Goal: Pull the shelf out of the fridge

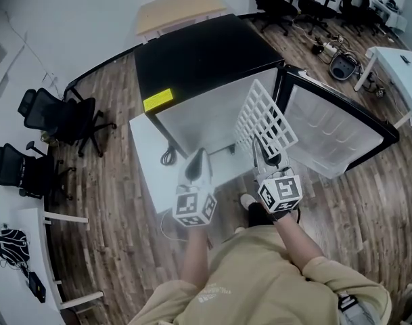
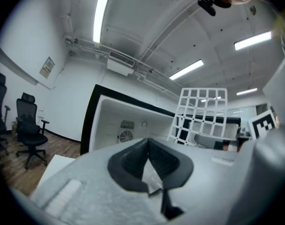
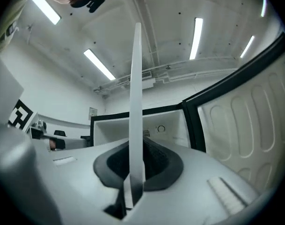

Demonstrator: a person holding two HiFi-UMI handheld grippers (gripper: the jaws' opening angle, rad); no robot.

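A black fridge stands with its door swung wide to the right, and its white inside faces me. The white wire shelf is outside the fridge, tilted up in the air in front of the opening. My right gripper is shut on its near edge. In the right gripper view the shelf runs edge-on up from the jaws of the right gripper. My left gripper hovers to the shelf's left, shut on nothing. In the left gripper view the shelf stands right of the left gripper.
A white flat panel lies left of the fridge opening. Black office chairs stand at the left wall, and more chairs at the back. A wooden table is behind the fridge. A white desk with cables beside it stands at the right.
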